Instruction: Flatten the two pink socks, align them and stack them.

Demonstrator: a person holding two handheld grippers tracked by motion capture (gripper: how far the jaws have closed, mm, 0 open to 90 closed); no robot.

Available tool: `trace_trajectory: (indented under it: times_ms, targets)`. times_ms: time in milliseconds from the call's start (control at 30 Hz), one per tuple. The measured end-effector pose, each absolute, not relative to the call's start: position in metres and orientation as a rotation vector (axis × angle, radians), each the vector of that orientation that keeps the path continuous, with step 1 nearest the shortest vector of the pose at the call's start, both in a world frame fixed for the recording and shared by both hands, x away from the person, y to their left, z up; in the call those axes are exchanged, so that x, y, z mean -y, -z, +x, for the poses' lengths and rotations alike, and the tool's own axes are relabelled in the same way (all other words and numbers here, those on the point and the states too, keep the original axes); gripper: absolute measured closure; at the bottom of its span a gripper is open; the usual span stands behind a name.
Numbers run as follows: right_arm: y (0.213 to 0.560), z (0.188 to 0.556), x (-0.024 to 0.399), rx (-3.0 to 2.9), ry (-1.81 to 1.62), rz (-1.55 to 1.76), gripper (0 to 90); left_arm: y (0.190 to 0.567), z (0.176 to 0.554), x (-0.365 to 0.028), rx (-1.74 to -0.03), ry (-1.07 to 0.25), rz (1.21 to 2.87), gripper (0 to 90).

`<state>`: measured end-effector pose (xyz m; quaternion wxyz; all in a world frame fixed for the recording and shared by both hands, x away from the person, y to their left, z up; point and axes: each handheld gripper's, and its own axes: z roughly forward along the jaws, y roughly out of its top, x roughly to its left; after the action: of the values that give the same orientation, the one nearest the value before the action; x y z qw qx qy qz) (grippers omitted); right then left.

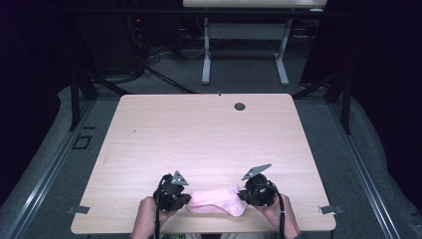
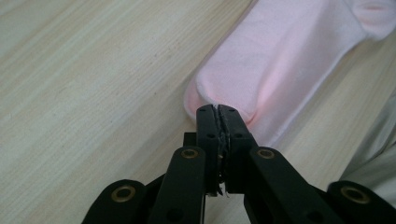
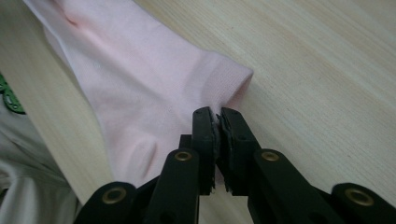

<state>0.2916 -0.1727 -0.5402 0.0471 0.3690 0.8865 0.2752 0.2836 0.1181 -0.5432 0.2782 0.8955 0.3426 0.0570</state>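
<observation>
A pale pink sock [image 1: 216, 201] lies flat near the front edge of the wooden table [image 1: 199, 134], between my two grippers. My left gripper [image 1: 187, 199] is at its left end. In the left gripper view that gripper [image 2: 218, 111] is shut, its tips pinching the rounded toe end of the sock [image 2: 280, 56]. My right gripper [image 1: 242, 195] is at the sock's right end. In the right gripper view it [image 3: 215, 113] is shut on the ribbed cuff edge of the sock [image 3: 149, 93]. A hand holds each gripper from below.
A dark round grommet [image 1: 240, 106] sits in the tabletop near its far edge. A second table [image 1: 244, 30] on white legs stands behind, with cables on the floor. The person's light clothing [image 3: 28, 186] is right at the front edge.
</observation>
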Motion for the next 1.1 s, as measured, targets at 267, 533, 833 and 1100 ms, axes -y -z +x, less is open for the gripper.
trace_trajectory:
  times_ms: [267, 533, 833, 1100]
  targets:
    - [0.529, 0.289, 0.182, -2.639, -0.923, 1.142, 73.3, 0.525, 0.281, -0.13, -0.939, -0.265, 2.297, 61.6]
    - [0.531, 0.271, 0.157, -2.77, -0.939, 1.019, 87.9, 0.529, 0.275, -0.103, -0.798, -0.156, 2.355, 84.6]
    - [0.557, 0.267, 0.146, -2.869, -0.807, 0.981, 89.7, 0.56, 0.271, -0.102, -0.806, -0.13, 2.443, 89.4]
    - [0.56, 0.268, 0.159, -2.869, -0.825, 0.996, 89.8, 0.562, 0.267, -0.109, -0.823, -0.159, 2.417, 89.5]
